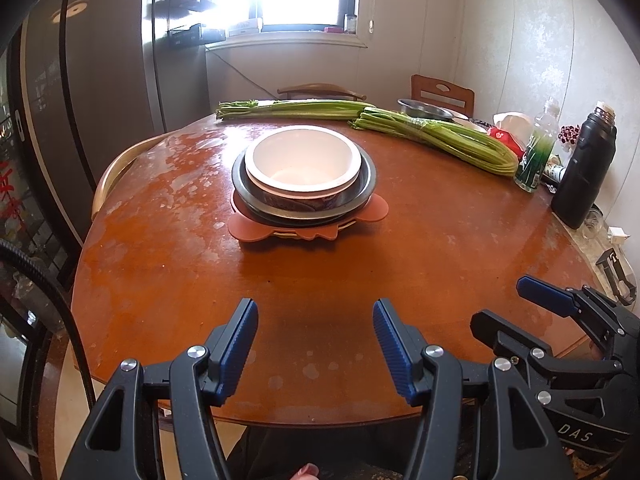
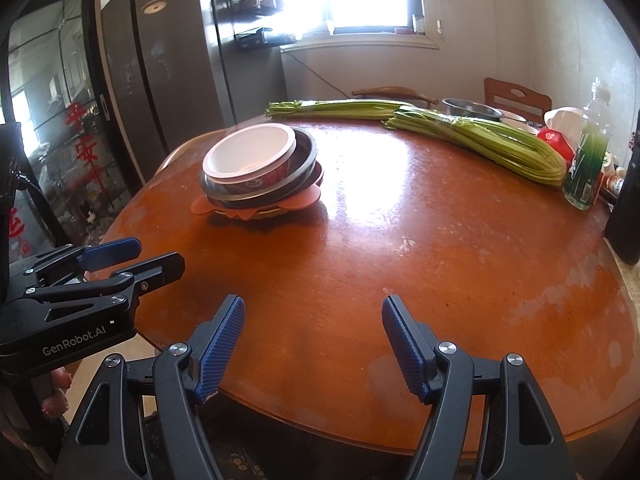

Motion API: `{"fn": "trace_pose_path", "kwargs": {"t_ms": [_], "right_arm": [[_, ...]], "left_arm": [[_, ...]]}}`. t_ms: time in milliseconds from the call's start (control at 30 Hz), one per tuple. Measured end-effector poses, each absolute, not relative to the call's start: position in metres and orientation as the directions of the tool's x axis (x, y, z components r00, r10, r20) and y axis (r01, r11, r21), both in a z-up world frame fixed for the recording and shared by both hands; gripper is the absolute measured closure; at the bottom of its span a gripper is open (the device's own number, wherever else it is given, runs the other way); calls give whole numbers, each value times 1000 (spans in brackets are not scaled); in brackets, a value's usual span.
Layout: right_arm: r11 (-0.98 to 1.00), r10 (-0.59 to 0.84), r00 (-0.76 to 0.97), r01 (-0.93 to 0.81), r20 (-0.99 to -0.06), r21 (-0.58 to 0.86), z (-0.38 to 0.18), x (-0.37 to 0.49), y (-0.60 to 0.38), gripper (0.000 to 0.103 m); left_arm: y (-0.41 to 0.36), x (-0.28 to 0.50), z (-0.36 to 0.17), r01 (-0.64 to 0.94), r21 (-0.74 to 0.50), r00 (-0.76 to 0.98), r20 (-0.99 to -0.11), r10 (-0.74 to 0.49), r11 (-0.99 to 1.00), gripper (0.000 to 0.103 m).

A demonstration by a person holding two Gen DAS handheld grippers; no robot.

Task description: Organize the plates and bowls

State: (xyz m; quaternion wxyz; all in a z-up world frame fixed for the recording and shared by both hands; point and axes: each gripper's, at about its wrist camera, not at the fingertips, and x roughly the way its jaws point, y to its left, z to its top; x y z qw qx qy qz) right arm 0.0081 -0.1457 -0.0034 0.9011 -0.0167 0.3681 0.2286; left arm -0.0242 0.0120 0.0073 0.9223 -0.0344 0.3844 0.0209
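Nearest edge: left gripper (image 1: 315, 344) over the near rim of the round table (image 1: 328, 264), jaws apart, nothing betw. them, blue ribbed pads facing each other. Right gripper (image 2: 313, 344) alongside, also over the near rim, jaws spread a bit wider, empty. Both pitched down toward the tabletop. Each shows in the other's view: right unit at lower right of the left cam, left unit at lower left of the right cam, marked "GenRobot.AI". A fingertip is visible at the bottom edge of the left view; fingers wrap the left handle in the right view.

Mid table: stack (image 1: 304, 176) stands alone, well apart from both grippers. Top to bottom: white bowl (image 1: 303, 158) w/ patterned outer wall, nested in a dark metal bowl (image 1: 370, 178), on a dark plate, on a pink mat (image 1: 248, 230) w/ scalloped edge; a pale layer peeks out under the mat, cannot tell what it is. Top bowl sits off-centre, tilted toward the left side in the right view.

Far side: two bunches of celery (image 1: 440, 136) lying flat, one behind the stack, one running right. Beyond: steel bowl (image 1: 424, 110), red-and-white packet, clear bottle (image 1: 538, 152) w/ green label, black flask (image 1: 584, 172) at the right rim. Chairs at far and left edges. Fridge at left, bright window behind.
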Motion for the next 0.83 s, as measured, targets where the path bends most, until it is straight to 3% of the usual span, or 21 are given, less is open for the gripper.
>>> {"fn": "trace_pose_path", "kwargs": {"t_ms": [600,833], "right_arm": [[912,382,637,-379,-669,159,-8,22,-166,30],[946,307,650,-286,-695,150,-8,65,-216,30]], "left_arm": [[19,-15,2,-114,5,687,-722,82,993,43],[44,10,-1,-123,-2,667,-740,81,992,43]]}}
